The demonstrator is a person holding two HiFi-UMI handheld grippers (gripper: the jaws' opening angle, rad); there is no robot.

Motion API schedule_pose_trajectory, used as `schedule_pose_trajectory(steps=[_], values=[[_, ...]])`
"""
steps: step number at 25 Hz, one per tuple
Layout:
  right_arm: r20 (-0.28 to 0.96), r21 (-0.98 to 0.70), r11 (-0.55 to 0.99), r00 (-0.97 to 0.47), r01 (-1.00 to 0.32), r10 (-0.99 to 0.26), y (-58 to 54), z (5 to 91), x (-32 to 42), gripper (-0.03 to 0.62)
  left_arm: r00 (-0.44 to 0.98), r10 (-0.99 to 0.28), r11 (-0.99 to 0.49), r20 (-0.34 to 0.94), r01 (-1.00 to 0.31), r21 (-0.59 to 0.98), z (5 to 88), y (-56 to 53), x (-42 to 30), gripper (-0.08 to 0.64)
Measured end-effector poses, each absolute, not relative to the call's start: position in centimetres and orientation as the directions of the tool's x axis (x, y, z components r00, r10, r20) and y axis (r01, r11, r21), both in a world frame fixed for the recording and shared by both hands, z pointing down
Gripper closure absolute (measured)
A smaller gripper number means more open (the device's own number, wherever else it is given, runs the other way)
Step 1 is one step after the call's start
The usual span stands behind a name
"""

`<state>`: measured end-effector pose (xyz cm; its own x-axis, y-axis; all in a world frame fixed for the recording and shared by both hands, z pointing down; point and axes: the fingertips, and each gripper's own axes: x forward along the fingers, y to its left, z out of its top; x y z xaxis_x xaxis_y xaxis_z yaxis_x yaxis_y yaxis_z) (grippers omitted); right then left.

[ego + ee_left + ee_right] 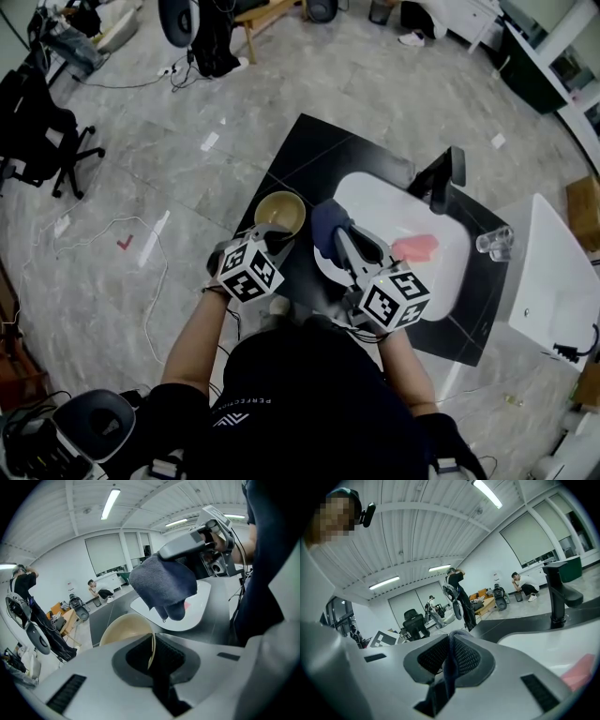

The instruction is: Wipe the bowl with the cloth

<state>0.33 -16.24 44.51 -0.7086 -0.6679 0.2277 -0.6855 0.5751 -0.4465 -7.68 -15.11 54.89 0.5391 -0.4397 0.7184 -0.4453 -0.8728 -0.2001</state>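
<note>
A cream bowl (279, 214) is held over the black counter, its rim pinched in my left gripper (273, 240). In the left gripper view the bowl (125, 629) shows its thin rim clamped between the jaws of the left gripper (151, 651). My right gripper (343, 246) is shut on a dark blue cloth (328, 228), which hangs just right of the bowl. From the left gripper view the cloth (164, 585) dangles above the bowl's far edge. A fold of cloth (450, 660) sits between the jaws of the right gripper (450, 656).
A white sink (441, 281) is set in the black counter (309, 155), with a black tap (441, 178) at its far side and a pink sponge (415, 247) inside. A glass (494, 241) stands to the right. People and chairs are in the room behind.
</note>
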Motion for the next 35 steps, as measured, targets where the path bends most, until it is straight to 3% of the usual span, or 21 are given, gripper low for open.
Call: schedule_pose_trajectory(steps=[21, 24, 27, 35], values=[[0.271, -0.458, 0.517, -0.667, -0.723, -0.694, -16.8, 46.5, 1.8, 0.535, 0.591, -0.369, -0.915, 0.717, -0.366, -0.169, 54.5, -16.6, -5.2, 0.538], [0.269, -0.462, 0.515, -0.667, -0.722, -0.695, -16.8, 46.5, 1.9, 0.535, 0.613, -0.356, -0.918, 0.705, -0.370, -0.142, 54.2, -16.4, -4.8, 0.473], [0.269, -0.464, 0.515, -0.668, -0.721, -0.694, -16.7, 46.4, 1.8, 0.535, 0.610, -0.360, -0.918, 0.706, -0.366, -0.151, 54.1, -16.3, -4.8, 0.463], [0.266, -0.465, 0.514, -0.668, -0.720, -0.695, -16.8, 46.3, 1.9, 0.535, 0.721, -0.389, -0.886, 0.573, -0.464, -0.017, 50.9, -16.2, -4.6, 0.454]])
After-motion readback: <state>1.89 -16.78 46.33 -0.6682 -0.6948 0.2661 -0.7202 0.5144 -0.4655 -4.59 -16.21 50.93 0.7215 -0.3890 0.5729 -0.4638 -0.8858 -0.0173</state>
